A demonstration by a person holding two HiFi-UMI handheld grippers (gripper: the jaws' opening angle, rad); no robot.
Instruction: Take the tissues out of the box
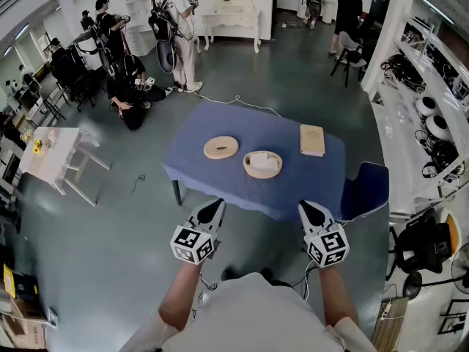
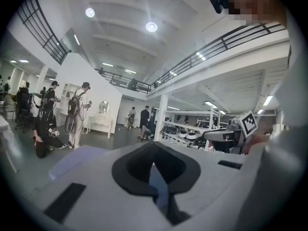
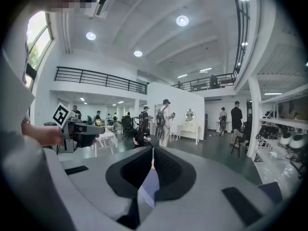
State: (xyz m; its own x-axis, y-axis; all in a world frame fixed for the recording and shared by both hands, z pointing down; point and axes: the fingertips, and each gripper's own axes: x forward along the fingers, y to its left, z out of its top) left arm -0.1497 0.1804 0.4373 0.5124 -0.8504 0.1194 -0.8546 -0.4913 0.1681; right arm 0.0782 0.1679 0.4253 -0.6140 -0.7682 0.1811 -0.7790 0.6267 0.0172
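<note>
Blue table (image 1: 220, 183), lidless tissue box (image 1: 262, 175)

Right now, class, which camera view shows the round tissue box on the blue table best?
The head view: it looks down on the tissue box, open, with white tissues inside, on the blue table. The left gripper view and right gripper view look out across the room and do not show it.

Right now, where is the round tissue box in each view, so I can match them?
Head view: the round tissue box sits mid blue table, right of the lid.
Left gripper view: not in it.
Right gripper view: not in it.
Shared landmark: the white dresser, top centre in the head view, left of centre in the left gripper view, right of centre in the right gripper view.
</note>
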